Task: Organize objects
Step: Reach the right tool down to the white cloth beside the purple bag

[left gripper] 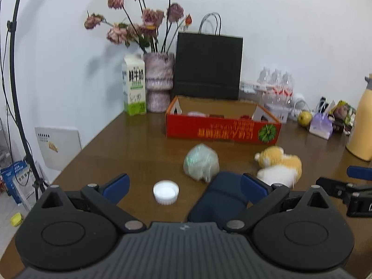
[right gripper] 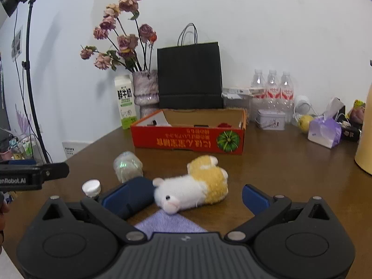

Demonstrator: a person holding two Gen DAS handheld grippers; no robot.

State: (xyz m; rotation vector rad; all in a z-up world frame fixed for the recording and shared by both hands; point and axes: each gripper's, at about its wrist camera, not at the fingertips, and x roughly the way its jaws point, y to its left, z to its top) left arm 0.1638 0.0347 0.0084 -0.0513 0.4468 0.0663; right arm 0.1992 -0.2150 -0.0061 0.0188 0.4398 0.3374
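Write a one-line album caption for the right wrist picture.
Open right claw hovers over a plush hamster on a wooden table, red box behind.

1. "鲜牛奶" in black on the milk carton (right gripper: 125,101), at ten o'clock of the red box (right gripper: 188,139);
2. "nRobot.AI", partly cut off, on the left hand-held gripper (right gripper: 28,177);
3. Orange lettering on the red box, upside down, unreadable.

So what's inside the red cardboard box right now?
Inside the red box, only glimpses show above the front wall: something white at the left and something dark red at the right. The rest is hidden.
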